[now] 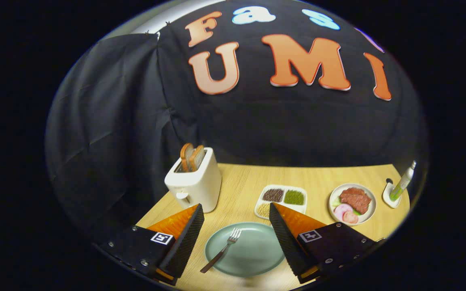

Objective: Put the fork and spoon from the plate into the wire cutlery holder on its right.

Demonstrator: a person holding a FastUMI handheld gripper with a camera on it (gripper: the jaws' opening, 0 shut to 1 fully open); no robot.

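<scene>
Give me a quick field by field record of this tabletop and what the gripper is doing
gripper: open, fingers astride the plate, holding nothing
plate: pale green, between the fingers
fork: lying on the plate, handle over its near rim
toaster: white, two bread slices in it, beyond the left finger
divided tray: beans and grains
meat plate: beyond the right finger
table: light wood

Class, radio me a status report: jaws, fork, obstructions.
Gripper jaws open, holding nothing. Fork lies on green plate, between the jaws. Nothing on the fork.
</scene>
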